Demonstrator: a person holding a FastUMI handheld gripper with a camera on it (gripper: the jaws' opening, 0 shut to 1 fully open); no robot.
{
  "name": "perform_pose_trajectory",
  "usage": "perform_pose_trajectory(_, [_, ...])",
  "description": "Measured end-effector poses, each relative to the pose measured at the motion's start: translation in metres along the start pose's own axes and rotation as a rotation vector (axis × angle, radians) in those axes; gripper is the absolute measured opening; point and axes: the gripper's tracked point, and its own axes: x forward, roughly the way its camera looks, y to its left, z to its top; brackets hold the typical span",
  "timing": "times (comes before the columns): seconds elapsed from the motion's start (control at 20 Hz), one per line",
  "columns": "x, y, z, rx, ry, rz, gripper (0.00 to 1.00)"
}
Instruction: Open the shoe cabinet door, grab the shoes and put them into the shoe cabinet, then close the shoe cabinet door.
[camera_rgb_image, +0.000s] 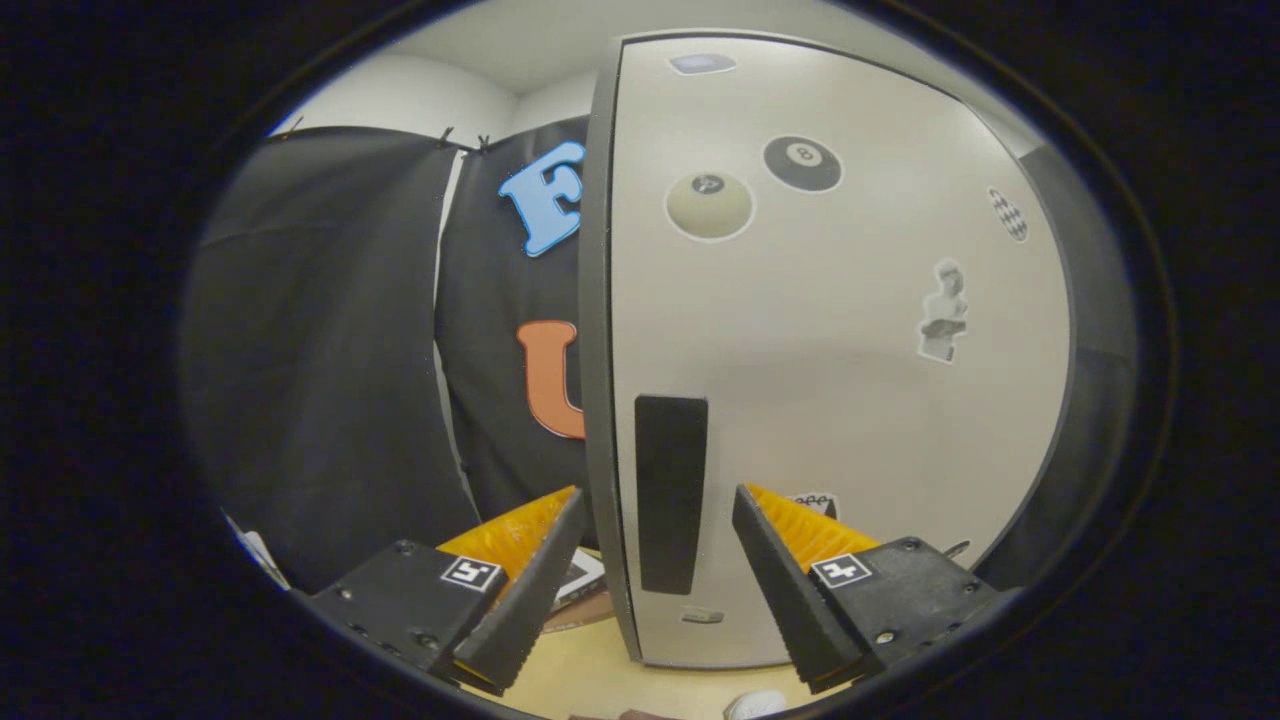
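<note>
A pale wooden table (590, 665) shows low in the frame, with black cloth (320, 350) on the left and a white wall (420, 95) upper left. My tool (655, 505) is spread wide, holding nothing; the shoe cabinet door (830, 400) fills centre and right, its one dark handle (670, 490) between the fingers. I count six stickers there, two of them billiard balls (709, 205).

The shoe cabinet door (840, 380) carries a black billiard-ball sticker (802, 163) with the number 8 on it. A pale ball sticker (709, 206) beside it bears a dark spot with a figure (too small to read).
</note>
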Motion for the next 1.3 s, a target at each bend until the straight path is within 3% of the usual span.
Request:
perform_pose_trajectory(0.1, [0.006, -0.006, 0.0, 0.017, -0.008, -0.044, 0.89])
perform_pose_trajectory(0.2, [0.006, -0.011, 0.0, 0.029, -0.014, -0.087, 0.69])
perform_pose_trajectory(0.25, [0.011, -0.007, -0.004, 0.029, -0.001, -0.075, 0.53])
perform_pose_trajectory(0.35, [0.008, -0.007, -0.002, 0.0, -0.005, -0.079, 0.4])
perform_pose_trajectory(0.7, [-0.006, -0.007, -0.007, 0.0, 0.023, -0.053, 0.26])
perform_pose_trajectory(1.3, [-0.116, -0.011, -0.021, -0.006, 0.037, 0.048, 0.25])
